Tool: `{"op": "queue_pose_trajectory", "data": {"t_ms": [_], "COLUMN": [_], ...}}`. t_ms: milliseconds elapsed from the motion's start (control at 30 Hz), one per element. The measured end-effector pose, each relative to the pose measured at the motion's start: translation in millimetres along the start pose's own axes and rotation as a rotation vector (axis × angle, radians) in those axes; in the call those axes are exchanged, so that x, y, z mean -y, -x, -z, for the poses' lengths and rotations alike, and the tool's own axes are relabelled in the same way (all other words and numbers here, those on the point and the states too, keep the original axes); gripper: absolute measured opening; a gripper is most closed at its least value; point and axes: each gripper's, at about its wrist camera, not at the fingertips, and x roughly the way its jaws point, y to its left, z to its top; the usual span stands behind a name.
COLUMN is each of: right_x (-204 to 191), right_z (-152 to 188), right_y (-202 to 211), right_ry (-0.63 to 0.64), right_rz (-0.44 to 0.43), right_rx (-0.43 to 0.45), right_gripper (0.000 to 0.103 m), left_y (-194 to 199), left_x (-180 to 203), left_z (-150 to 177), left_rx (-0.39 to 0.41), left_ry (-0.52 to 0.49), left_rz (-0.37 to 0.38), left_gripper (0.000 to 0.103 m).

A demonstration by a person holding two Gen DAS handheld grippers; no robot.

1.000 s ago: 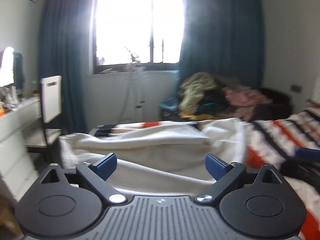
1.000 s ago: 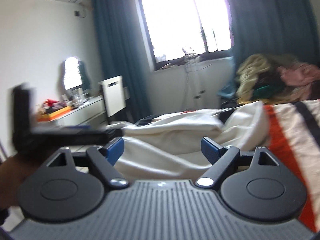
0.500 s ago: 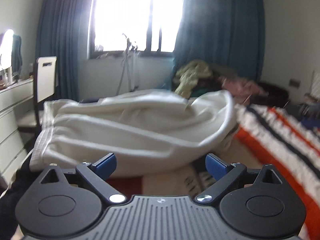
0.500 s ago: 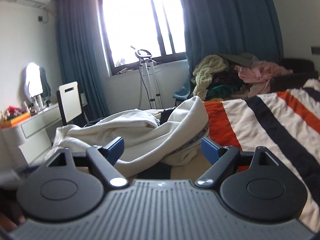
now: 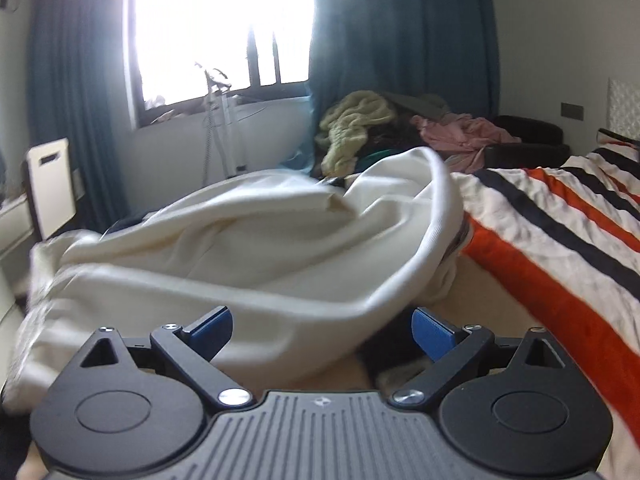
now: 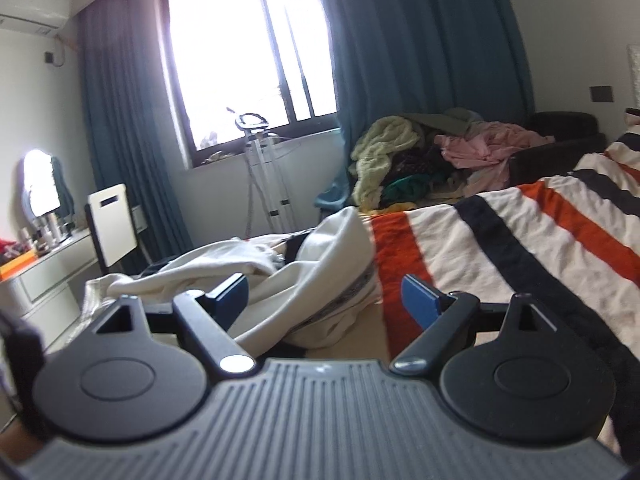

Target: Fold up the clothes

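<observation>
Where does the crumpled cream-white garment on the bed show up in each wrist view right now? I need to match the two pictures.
Left wrist view: the crumpled cream-white garment fills the centre and left, just beyond the open left gripper.
Right wrist view: it lies left of centre, behind the open right gripper, beside the striped blanket.
Shared landmark: the pile of clothes below the blue curtain.

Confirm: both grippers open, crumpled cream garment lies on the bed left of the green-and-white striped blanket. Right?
Not quite. The striped blanket is orange, white and black, not green-and-white; the right wrist view shows it clearly. The rest holds: left gripper and right gripper are both open, and the crumpled cream garment lies left of the blanket.
</observation>
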Motion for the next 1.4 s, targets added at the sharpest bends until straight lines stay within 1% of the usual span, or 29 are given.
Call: {"op": "queue_pose_trajectory", "data": {"t_ms": [100,200,233,333,400,433,500,567,600,633,667,700,733,767,800,900,1000,1067,1167,1333,1400], "right_x": [14,36,43,62,71,75,85,93,97,100,101,102,103,102,101,98,97,96,92,86,80], "right_z": [2,8,10,14,15,15,19,24,27,30,31,33,34,34,35,34,34,34,32,30,31], "right_y": [-9,-23,-27,-35,-40,-43,-52,-61,-65,-69,-72,-75,-77,-78,-79,-79,-77,-75,-70,-59,-54], "right_ry": [-0.003,-0.091,-0.126,-0.214,-0.254,-0.263,-0.294,-0.334,-0.356,-0.374,-0.380,-0.386,-0.391,-0.387,-0.384,-0.364,-0.351,-0.347,-0.325,-0.288,-0.270], "right_rz": [0.061,0.119,0.127,0.142,0.146,0.157,0.179,0.195,0.201,0.206,0.204,0.203,0.201,0.198,0.195,0.192,0.200,0.200,0.203,0.216,0.206], "right_rx": [-0.047,-0.105,-0.115,-0.131,-0.127,-0.127,-0.130,-0.142,-0.150,-0.157,-0.163,-0.169,-0.174,-0.173,-0.171,-0.161,-0.155,-0.151,-0.138,-0.119,-0.120], "right_gripper": [0.086,0.086,0.086,0.086,0.086,0.086,0.086,0.086,0.086,0.086,0.086,0.086,0.086,0.086,0.086,0.086,0.086,0.086,0.086,0.086,0.086], "left_y": [-31,-66,-78,-112,-135,-145,-168,-189,-197,-205,-211,-212,-213,-211,-208,-186,-142,-110,-65,16,42], "left_x": [26,55,62,83,95,100,111,120,123,127,129,127,125,124,123,123,111,102,77,42,25], "left_z": [-24,-46,-54,-74,-86,-90,-99,-103,-103,-103,-102,-101,-99,-99,-99,-107,-118,-121,-118,-84,-61], "left_rx": [0.048,0.067,0.067,0.038,0.031,0.022,-0.003,-0.057,-0.078,-0.100,-0.114,-0.121,-0.128,-0.129,-0.131,-0.090,-0.032,0.016,0.039,0.075,0.056], "left_ry": [-0.062,-0.124,-0.125,-0.116,-0.112,-0.116,-0.123,-0.135,-0.142,-0.150,-0.153,-0.144,-0.135,-0.137,-0.140,-0.180,-0.183,-0.207,-0.170,-0.202,-0.167], "left_rz": [0.044,0.023,0.029,0.074,0.078,0.082,0.098,0.115,0.105,0.093,0.084,0.090,0.097,0.097,0.096,0.119,0.158,0.169,0.201,0.238,0.261], "left_gripper": [0.098,0.098,0.098,0.098,0.098,0.096,0.088,0.072,0.068,0.057,0.044,0.036,0.017,0.006,0.005,0.003,0.002,0.002,0.002,0.002,0.002]}}
